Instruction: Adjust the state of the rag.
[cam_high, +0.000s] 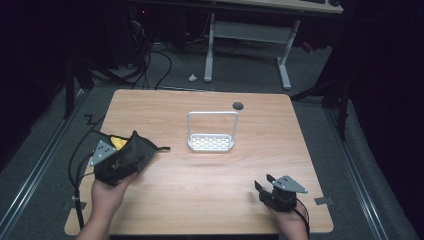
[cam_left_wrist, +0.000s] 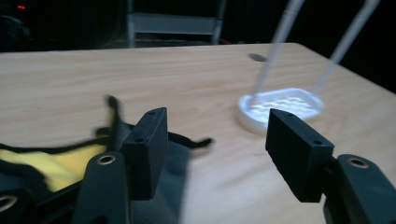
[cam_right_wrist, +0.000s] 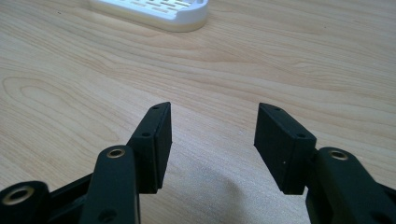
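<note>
Left tongs (cam_left_wrist: 212, 144) apart, nothing clamped; black pouch (cam_high: 125, 155) with yellow lining lies at tabletop's (cam_high: 210, 200) left edge, under and beside left tongs; right tongs (cam_right_wrist: 212, 140) apart, empty, low over bare wood near right front. White rack (cam_high: 211, 142) stands mid-tabletop. Advice: bring left tongs down square on pouch rim, avoid loose strap; clamp fully before lifting; keep right tongs ready to steady.

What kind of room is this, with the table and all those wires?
Probably a lab or workshop for recording hand work. A wooden table stands on grey carpet, cables trail across the floor behind it, and a white-legged desk stands at the back. The surroundings are dark.
</note>
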